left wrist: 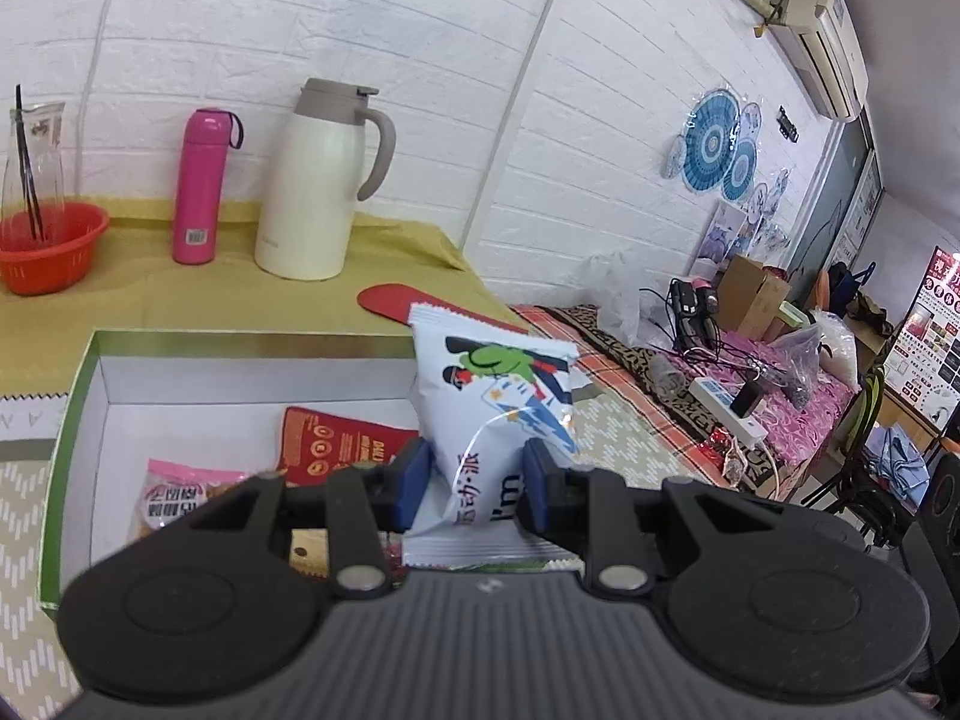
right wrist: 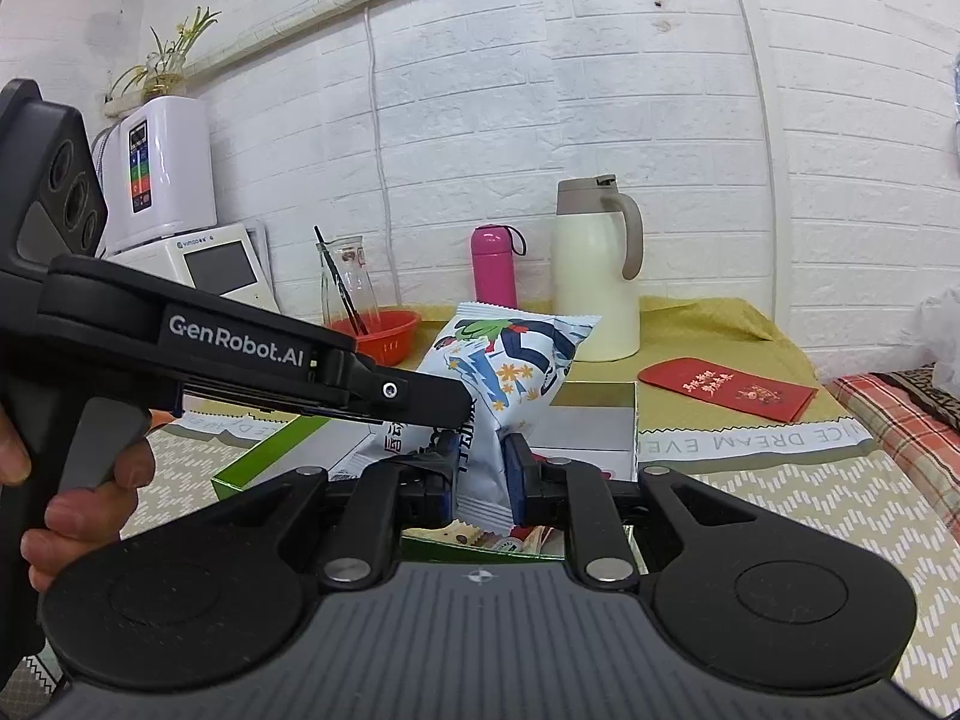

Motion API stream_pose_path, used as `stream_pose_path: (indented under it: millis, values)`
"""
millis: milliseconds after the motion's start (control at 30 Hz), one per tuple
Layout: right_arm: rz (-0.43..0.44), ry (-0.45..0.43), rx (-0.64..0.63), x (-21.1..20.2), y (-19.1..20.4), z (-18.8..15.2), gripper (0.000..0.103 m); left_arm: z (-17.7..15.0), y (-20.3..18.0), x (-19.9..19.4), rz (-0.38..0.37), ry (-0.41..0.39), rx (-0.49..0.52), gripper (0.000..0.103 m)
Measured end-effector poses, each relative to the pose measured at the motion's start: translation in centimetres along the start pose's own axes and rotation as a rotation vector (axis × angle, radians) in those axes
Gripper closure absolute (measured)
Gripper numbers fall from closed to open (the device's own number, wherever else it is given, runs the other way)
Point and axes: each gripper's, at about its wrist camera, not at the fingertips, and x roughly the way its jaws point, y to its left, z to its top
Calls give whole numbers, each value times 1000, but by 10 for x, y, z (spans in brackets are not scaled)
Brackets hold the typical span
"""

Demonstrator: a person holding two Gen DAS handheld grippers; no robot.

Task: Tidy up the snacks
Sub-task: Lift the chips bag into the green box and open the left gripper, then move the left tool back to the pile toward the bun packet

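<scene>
In the left wrist view my left gripper (left wrist: 477, 468) is shut on the lower part of a white cartoon-printed snack packet (left wrist: 498, 396), held upright over the right end of an open box with a green rim (left wrist: 240, 336). A red packet (left wrist: 342, 438) and a pink packet (left wrist: 180, 498) lie inside that box. In the right wrist view my right gripper (right wrist: 480, 468) is shut on a second white cartoon packet (right wrist: 510, 360) above the same box (right wrist: 252, 462). The left gripper (right wrist: 444, 405), held in a hand, reaches in from the left with its own packet (right wrist: 396, 441) mostly hidden.
At the back of the yellow cloth stand a cream thermos jug (left wrist: 318, 180), a pink bottle (left wrist: 201, 186) and a red basket (left wrist: 48, 246) holding a glass carafe. A red envelope (right wrist: 726, 390) lies right of the box. A cluttered side table (left wrist: 750, 360) is farther right.
</scene>
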Motion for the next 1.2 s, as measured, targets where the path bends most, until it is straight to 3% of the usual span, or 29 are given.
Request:
stream_pose_path:
  millis: [567,600,633,700,733,767,833,900,1200]
  values:
    - [-5,121,28,59,-17,-3,71,2,43,57,19,76,-86,77]
    - [-8,127,25,62,-18,-4,69,1,44,60,17,80,-85,77]
    - [-12,134,16,64,-18,-5,60,0,44,62,10,86,-84,77]
    - [-26,145,-21,65,-17,-7,46,-2,45,64,3,94,-83,66]
    - [-28,140,-41,64,-16,-8,19,-3,45,62,4,82,-82,36]
    - [-31,128,-59,61,-16,-8,0,-5,44,58,15,49,-79,31]
    - [-31,95,-91,54,-13,-8,0,-5,38,51,70,7,-35,27]
    - [-20,83,-127,48,-9,-7,0,-5,33,45,150,-5,-11,9]
    - [-21,101,-115,28,2,-7,0,-8,21,-1,229,-105,13,7]
